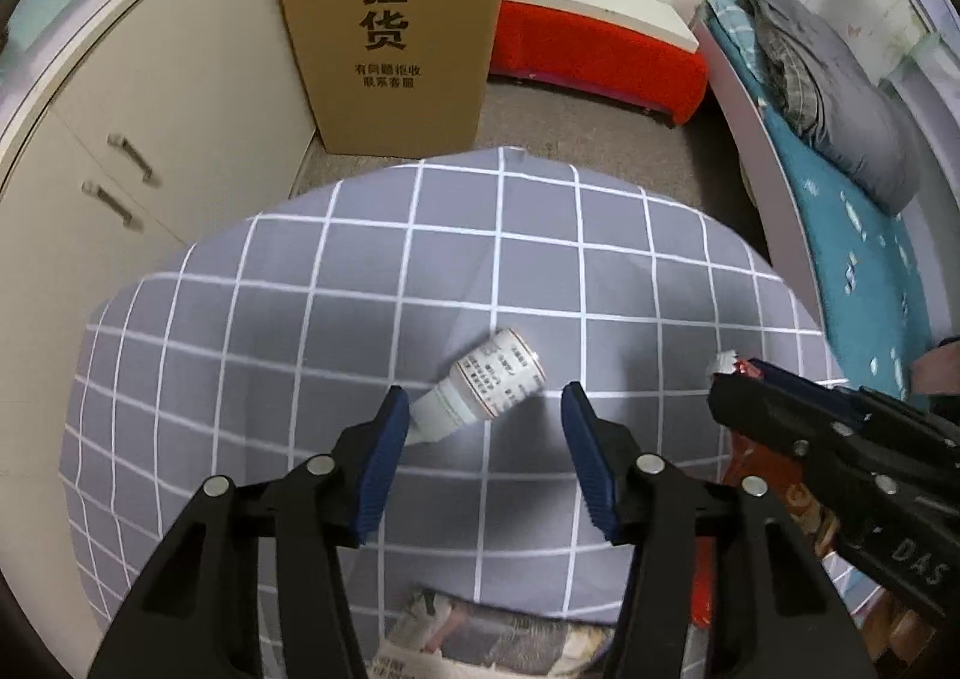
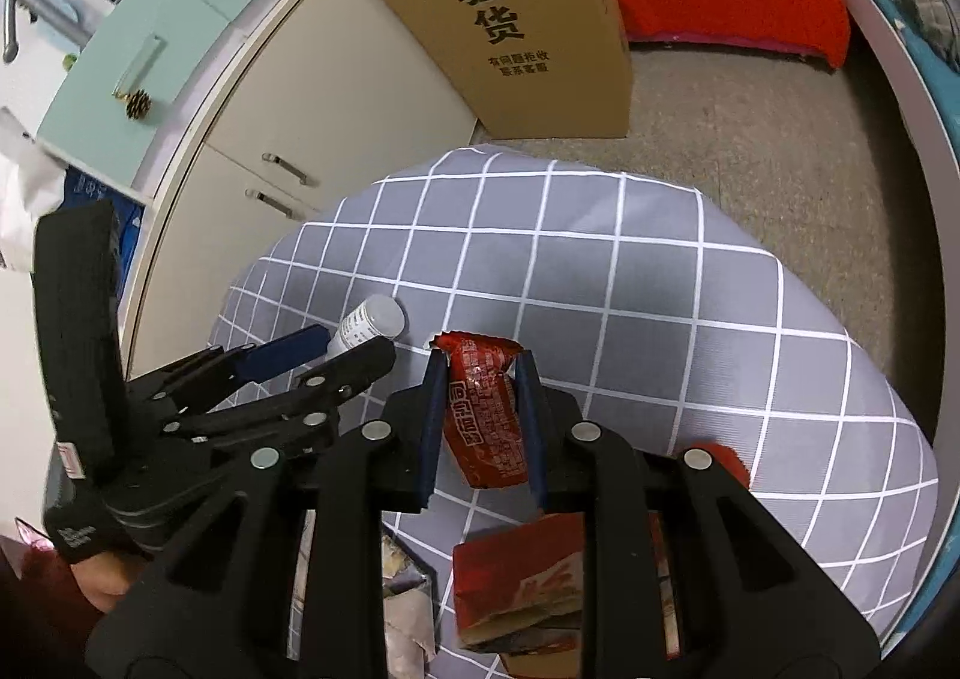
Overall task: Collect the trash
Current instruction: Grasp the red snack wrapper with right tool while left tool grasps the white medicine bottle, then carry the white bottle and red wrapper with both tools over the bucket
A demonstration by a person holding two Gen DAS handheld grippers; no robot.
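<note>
right gripper (image 2: 480, 379) pinches the red snack wrapper (image 2: 487, 415). left gripper (image 1: 486, 409) gapes around the white bottle (image 1: 486, 382) lying on the checked cloth (image 1: 600, 283). cardboard box (image 1: 390, 25) at twelve o'clock, red carton (image 2: 519, 589) at six.

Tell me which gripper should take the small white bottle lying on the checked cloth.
Left. The left gripper is open and straddles the white bottle; the right gripper is already shut on the red wrapper.

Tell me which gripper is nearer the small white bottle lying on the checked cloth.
Left. The left gripper has the white bottle between its open fingers, its neck by one pad. The right gripper is off beside it, shut on a red snack wrapper.
</note>
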